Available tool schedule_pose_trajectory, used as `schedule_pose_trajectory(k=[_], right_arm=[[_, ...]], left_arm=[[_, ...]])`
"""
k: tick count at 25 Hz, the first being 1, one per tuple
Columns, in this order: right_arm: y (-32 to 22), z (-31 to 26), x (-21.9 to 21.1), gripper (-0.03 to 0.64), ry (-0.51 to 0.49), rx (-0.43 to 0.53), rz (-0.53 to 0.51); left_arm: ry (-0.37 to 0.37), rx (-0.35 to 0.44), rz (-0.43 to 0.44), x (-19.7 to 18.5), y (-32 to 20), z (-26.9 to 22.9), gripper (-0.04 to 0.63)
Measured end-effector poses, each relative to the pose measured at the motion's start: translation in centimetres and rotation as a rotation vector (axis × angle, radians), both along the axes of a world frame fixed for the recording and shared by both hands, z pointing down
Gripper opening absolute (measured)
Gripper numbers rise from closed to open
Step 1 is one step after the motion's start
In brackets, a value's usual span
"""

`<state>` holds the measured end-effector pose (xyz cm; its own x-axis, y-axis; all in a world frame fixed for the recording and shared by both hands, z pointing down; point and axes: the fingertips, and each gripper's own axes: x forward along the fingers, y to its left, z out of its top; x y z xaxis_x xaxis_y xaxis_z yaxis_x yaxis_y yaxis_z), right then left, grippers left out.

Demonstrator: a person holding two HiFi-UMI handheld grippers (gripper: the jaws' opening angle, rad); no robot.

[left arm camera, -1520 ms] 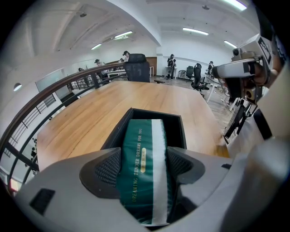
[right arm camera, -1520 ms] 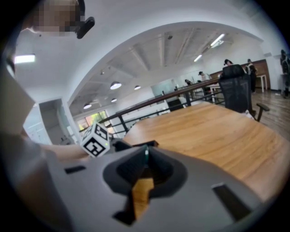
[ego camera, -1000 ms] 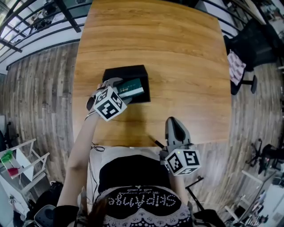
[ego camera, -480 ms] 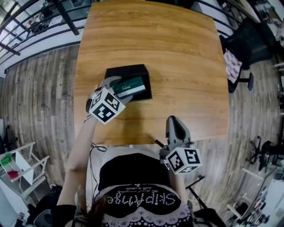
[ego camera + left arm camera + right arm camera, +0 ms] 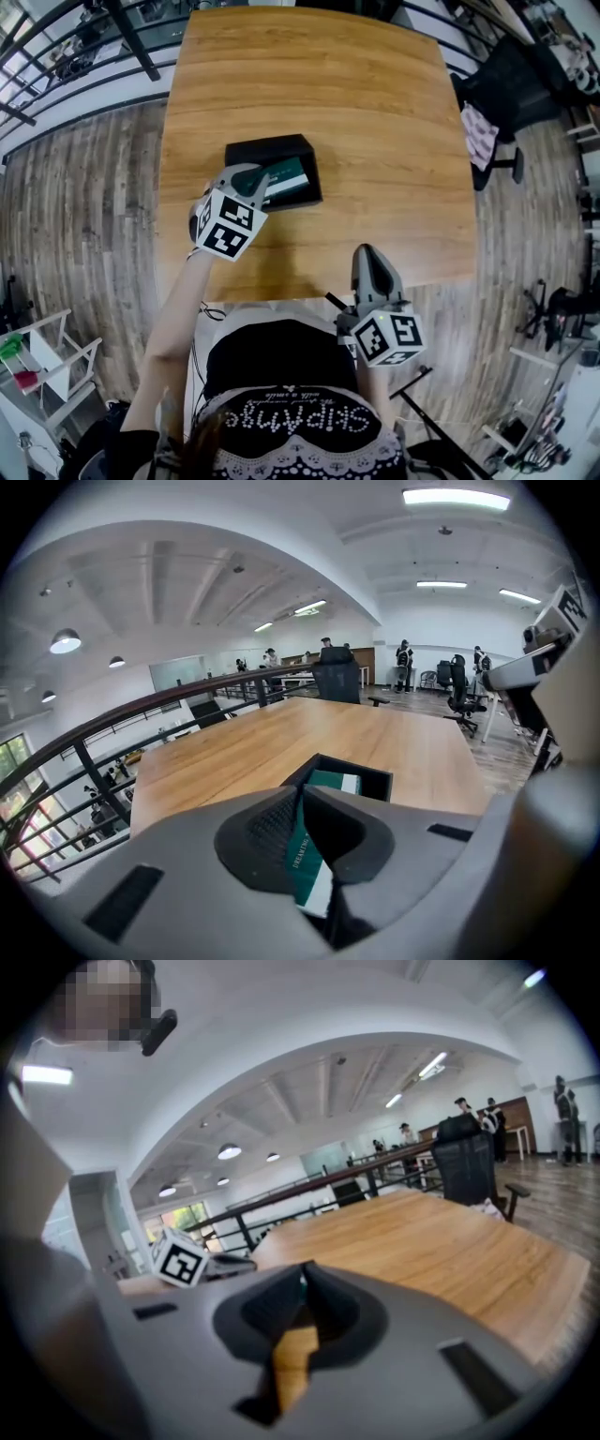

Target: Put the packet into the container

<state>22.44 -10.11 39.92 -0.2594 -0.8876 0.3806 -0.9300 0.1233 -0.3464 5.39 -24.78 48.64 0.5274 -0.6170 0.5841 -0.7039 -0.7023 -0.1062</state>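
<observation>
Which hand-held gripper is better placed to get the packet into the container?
Left. The left hand-held gripper is at the container, jaws closing with the packet between them. The right hand-held gripper is empty at the near edge of the table, far from both.

Left hand-held gripper [image 5: 302,797], jaws closing on packet [image 5: 306,866]

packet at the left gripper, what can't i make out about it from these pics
Head view: the left gripper, jaws closing with the green packet between them, covers the packet's near end.
Left gripper view: the jaws hide the packet's middle, so whether it touches the floor of the black container is unclear.
Packet print: too small to read in full.
</observation>
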Motion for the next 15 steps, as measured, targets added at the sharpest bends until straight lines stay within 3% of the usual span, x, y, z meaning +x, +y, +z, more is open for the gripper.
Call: schedule_pose_trajectory(k=[8, 15], right_arm=[[0.9, -2.0, 2.3, 0.040, 0.037, 0.059, 0.078], [3.0, -4.1, 3.5, 0.041, 0.099, 0.113, 0.049]], left_arm=[[0.076, 0.037, -0.131, -1.9, -0.9, -1.4, 0.034], [0.127, 0.142, -0.143, -2.7, -0.2, -4.2, 0.034]])
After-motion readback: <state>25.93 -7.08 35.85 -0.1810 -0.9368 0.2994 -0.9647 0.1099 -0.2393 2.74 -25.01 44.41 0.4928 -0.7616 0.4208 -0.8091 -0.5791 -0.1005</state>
